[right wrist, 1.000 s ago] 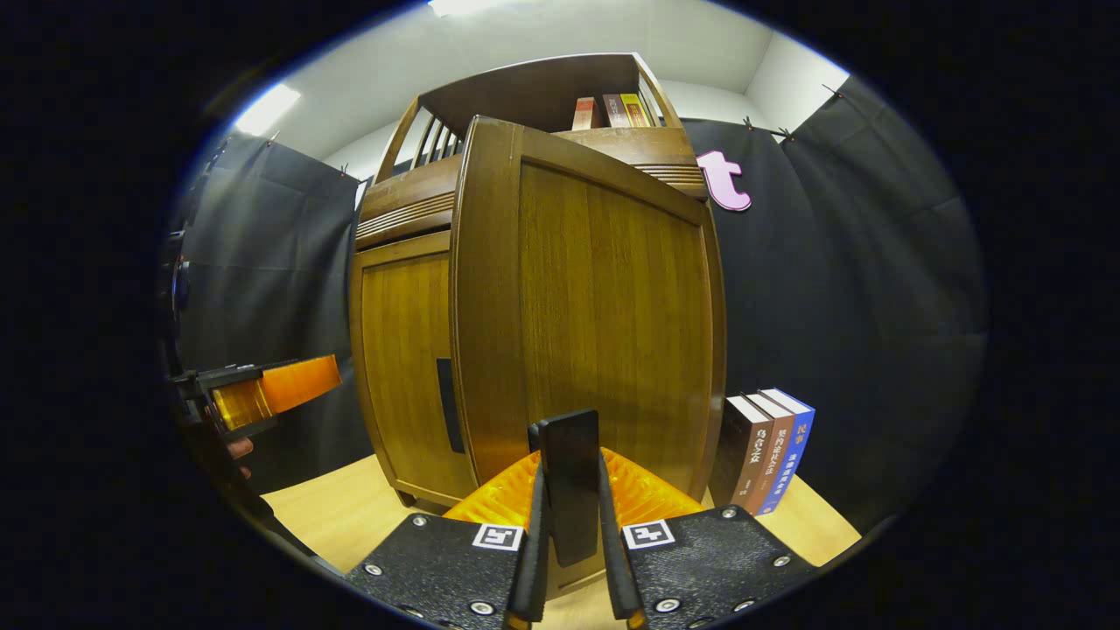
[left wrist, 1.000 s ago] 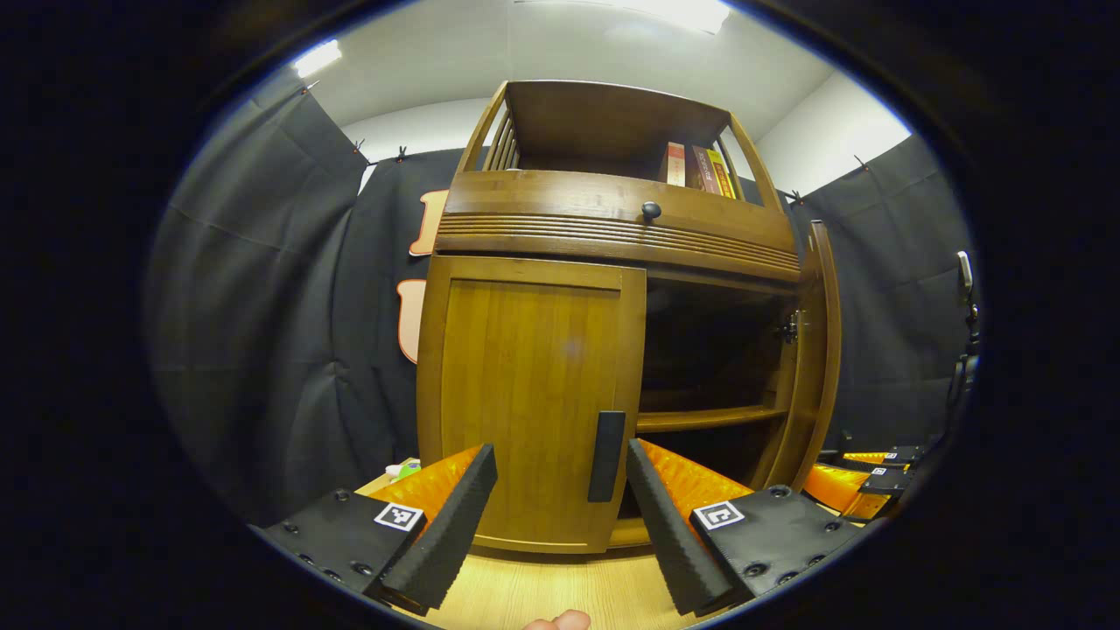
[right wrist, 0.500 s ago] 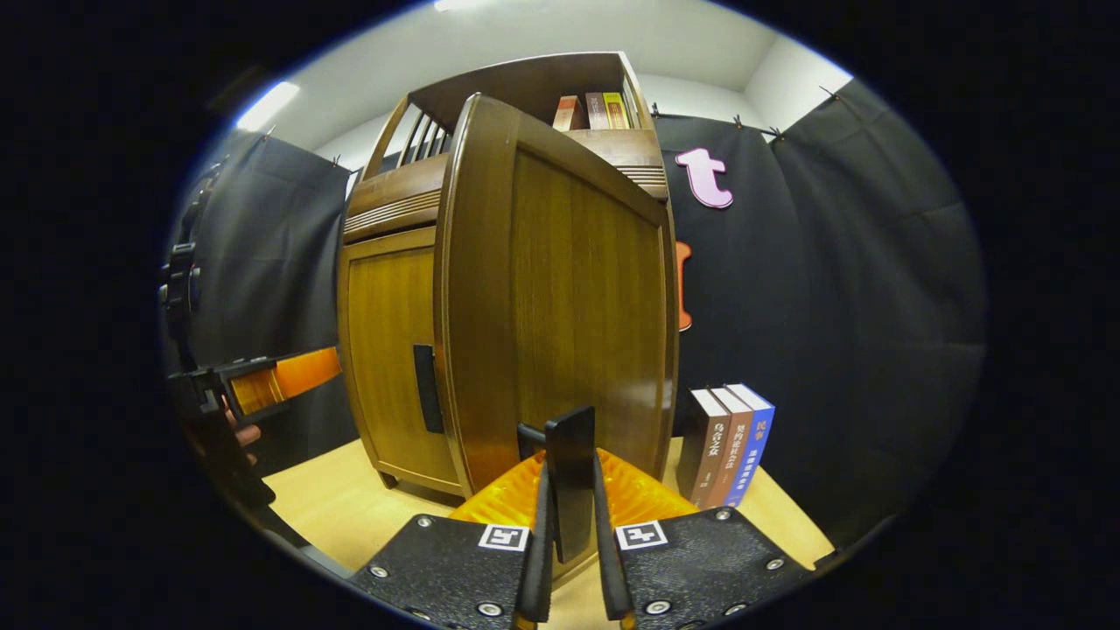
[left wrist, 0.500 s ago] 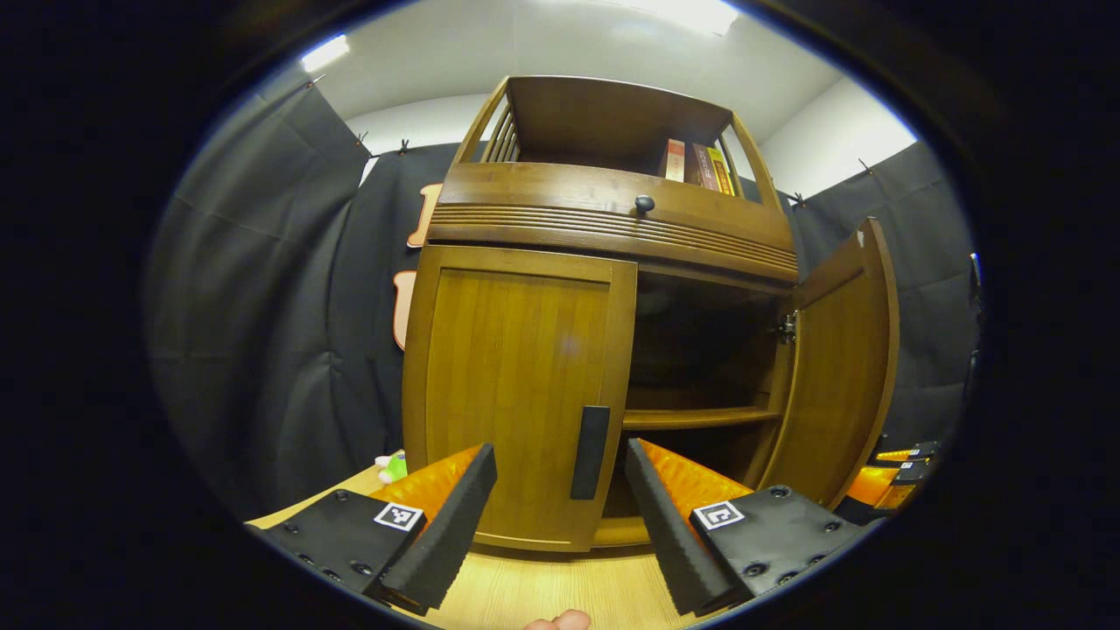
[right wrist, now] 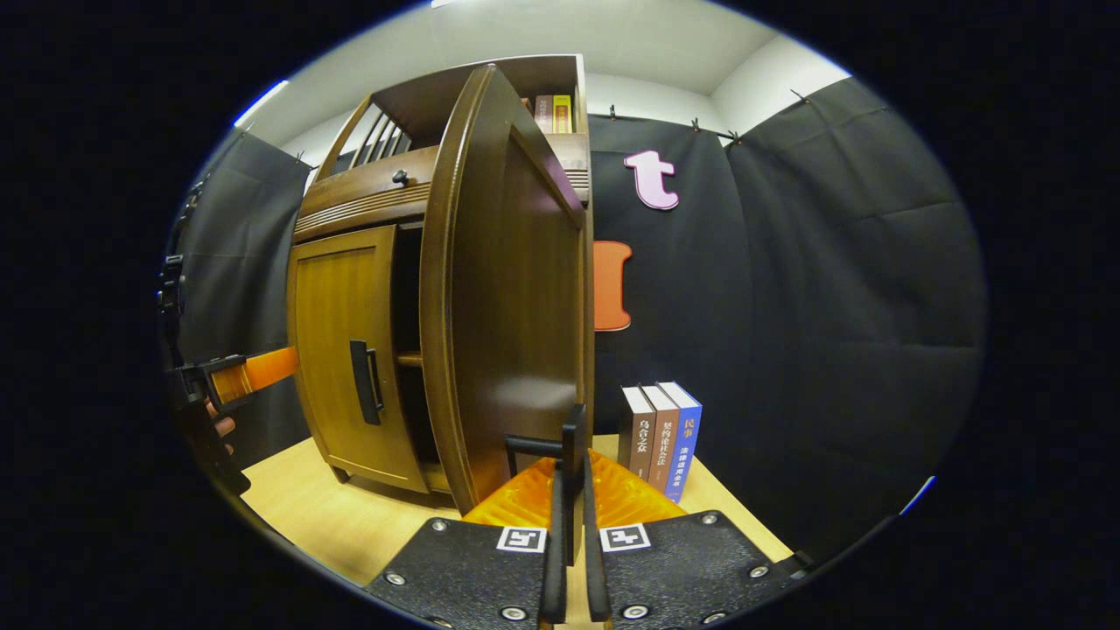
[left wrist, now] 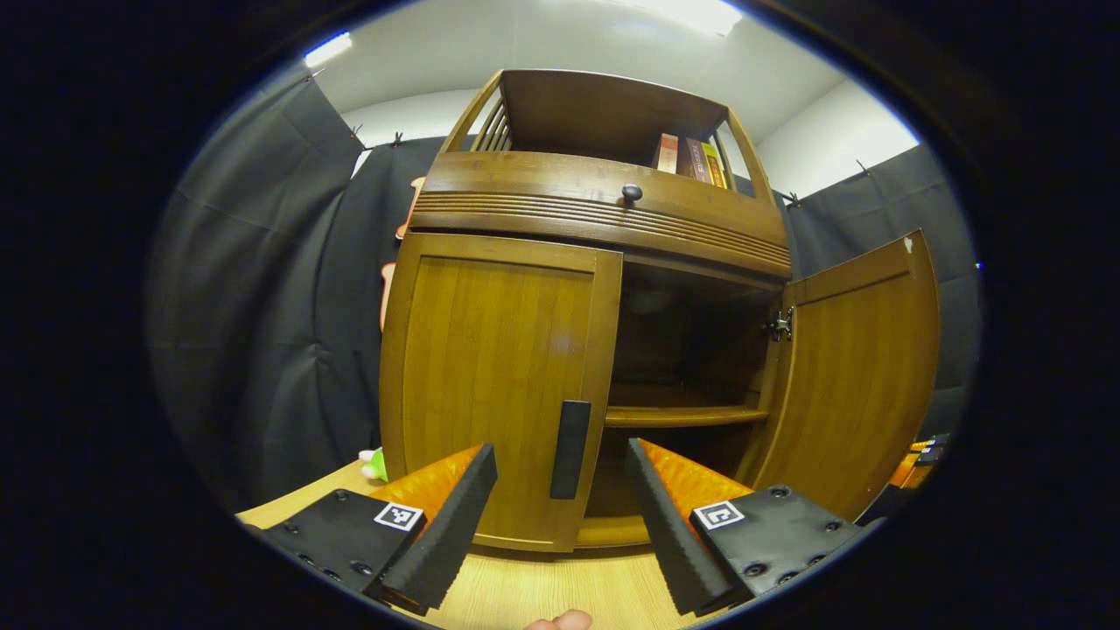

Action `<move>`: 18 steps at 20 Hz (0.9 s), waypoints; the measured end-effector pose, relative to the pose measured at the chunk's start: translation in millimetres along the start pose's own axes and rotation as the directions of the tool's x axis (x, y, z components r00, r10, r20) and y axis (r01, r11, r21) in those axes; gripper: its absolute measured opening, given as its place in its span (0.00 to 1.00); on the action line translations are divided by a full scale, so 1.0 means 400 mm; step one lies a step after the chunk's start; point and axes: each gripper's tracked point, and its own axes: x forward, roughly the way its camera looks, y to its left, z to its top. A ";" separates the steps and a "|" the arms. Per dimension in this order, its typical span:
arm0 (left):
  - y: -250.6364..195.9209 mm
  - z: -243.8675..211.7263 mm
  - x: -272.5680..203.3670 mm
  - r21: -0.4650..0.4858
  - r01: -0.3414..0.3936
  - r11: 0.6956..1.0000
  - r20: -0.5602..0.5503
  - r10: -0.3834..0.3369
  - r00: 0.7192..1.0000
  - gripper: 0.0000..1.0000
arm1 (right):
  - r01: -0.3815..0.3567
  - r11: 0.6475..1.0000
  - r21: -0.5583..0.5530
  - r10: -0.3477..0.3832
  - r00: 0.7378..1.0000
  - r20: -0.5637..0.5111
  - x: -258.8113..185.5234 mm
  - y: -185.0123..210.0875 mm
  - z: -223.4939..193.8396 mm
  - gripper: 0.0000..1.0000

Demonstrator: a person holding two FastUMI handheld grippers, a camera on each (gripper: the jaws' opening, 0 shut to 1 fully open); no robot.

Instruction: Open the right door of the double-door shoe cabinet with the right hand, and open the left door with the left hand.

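Right hand-held gripper [right wrist: 570, 525]: clenched on the black handle [right wrist: 572, 455] of the right door [right wrist: 516, 289], both fingers pressing its flat bar from either side. Right door swung wide on its hinges, standing roughly edge-on in the right gripper view; seen from its inner face [left wrist: 862, 376] in the left gripper view.

Left hand-held gripper [left wrist: 560, 516]: released, jaws spread wide, holding nothing. Positioned in front of the left door [left wrist: 494, 385], apart from it, with the door's black handle [left wrist: 570, 449] framed between the two fingers. Left door closed, flush with the shoe cabinet [left wrist: 604, 210].

Interior exposed behind the right door: one wooden shelf [left wrist: 682, 416], dark compartments above and below. Knobbed drawer [left wrist: 632, 192] above the doors. Books [left wrist: 691, 162] upright on the top rack.

Cabinet standing on the light wooden desk [right wrist: 350, 516]. Three books [right wrist: 661, 433] upright on the desk just right of the cabinet.
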 end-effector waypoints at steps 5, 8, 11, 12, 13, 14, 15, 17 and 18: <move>0.006 0.000 -0.001 0.022 -0.011 1.000 0.003 0.011 1.000 0.94 | -0.019 0.999 0.047 0.019 1.000 0.005 0.000 -0.031 0.001 0.06; 0.013 0.005 -0.003 0.036 -0.019 0.999 0.006 0.019 1.000 0.94 | -0.066 0.998 -0.003 0.066 0.998 -0.004 0.002 -0.047 0.001 0.06; 0.021 0.003 -0.004 0.039 -0.027 0.999 0.002 0.027 1.000 0.94 | -0.105 0.994 -0.001 0.105 0.994 -0.011 0.004 -0.077 -0.001 0.06; 0.023 0.005 -0.005 0.043 -0.029 0.999 -0.001 0.029 1.000 0.94 | -0.114 0.993 0.006 0.114 0.993 -0.014 0.003 -0.083 0.000 0.06; 0.024 0.004 -0.008 0.047 -0.032 0.998 -0.002 0.032 0.999 0.94 | -0.124 0.992 0.009 0.124 0.992 -0.012 0.003 -0.088 0.000 0.06; 0.026 0.005 -0.010 0.051 -0.035 0.998 0.000 0.035 0.999 0.94 | -0.135 0.991 0.009 0.135 0.991 -0.012 0.006 -0.095 0.003 0.06; 0.028 0.007 -0.010 0.054 -0.037 0.998 0.002 0.037 0.999 0.94 | -0.147 0.989 0.008 0.147 0.989 -0.009 0.005 -0.104 0.003 0.06; 0.028 0.005 -0.014 0.052 -0.040 0.998 0.004 0.040 0.999 0.95 | -0.164 0.986 0.024 0.164 0.986 0.004 0.009 -0.123 0.003 0.06; 0.028 0.004 -0.014 0.051 -0.040 0.998 0.003 0.040 0.999 0.95 | -0.171 0.984 0.041 0.171 0.985 0.010 0.010 -0.133 0.004 0.05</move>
